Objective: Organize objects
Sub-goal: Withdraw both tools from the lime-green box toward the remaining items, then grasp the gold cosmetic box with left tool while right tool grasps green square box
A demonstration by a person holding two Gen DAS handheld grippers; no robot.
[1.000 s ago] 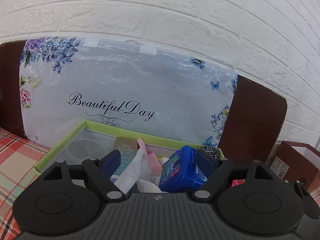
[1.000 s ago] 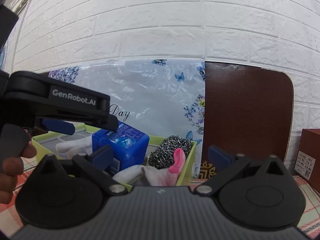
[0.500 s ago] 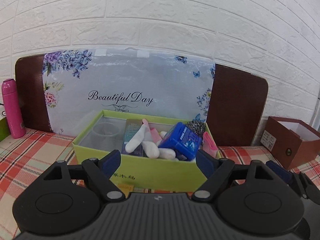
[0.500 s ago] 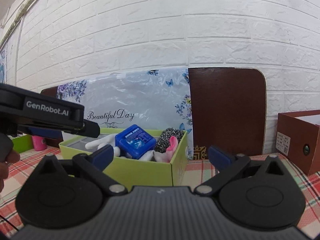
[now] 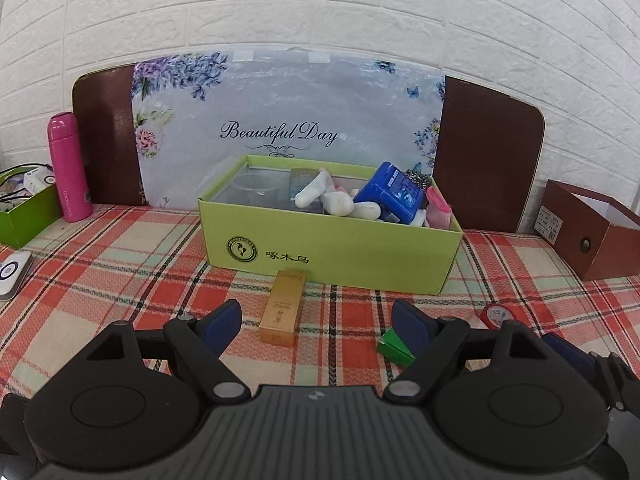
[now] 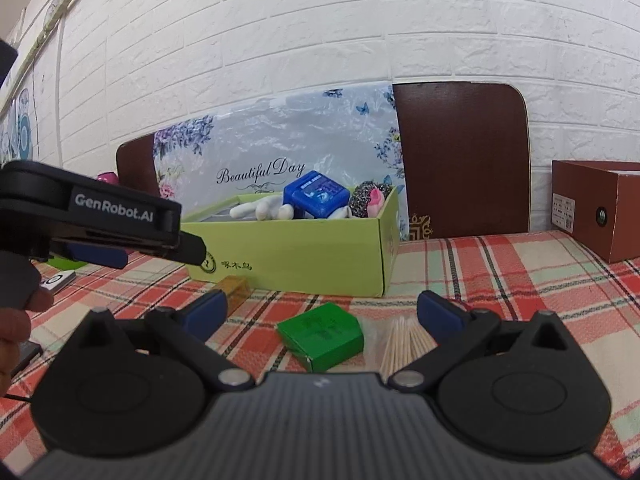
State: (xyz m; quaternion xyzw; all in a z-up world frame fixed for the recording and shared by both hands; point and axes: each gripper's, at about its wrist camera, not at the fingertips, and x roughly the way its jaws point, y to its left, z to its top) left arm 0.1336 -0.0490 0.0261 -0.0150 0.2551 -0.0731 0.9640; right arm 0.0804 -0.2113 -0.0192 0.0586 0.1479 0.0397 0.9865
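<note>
A lime green box stands on the plaid tablecloth and holds a blue container, white gloves, a steel scourer and a pink item. In front of it lie a gold carton, a small green box, a bundle of toothpicks and a red tape roll. My left gripper is open and holds nothing, with the gold carton just ahead. My right gripper is open above the small green box.
A pink bottle and a second green box stand at the far left, a white device near them. A brown box sits at the right. A floral board leans on the brick wall.
Both grippers have pulled back from over the lime green box toward the near table; the loose items in front of it have come into view. Both stay open.
</note>
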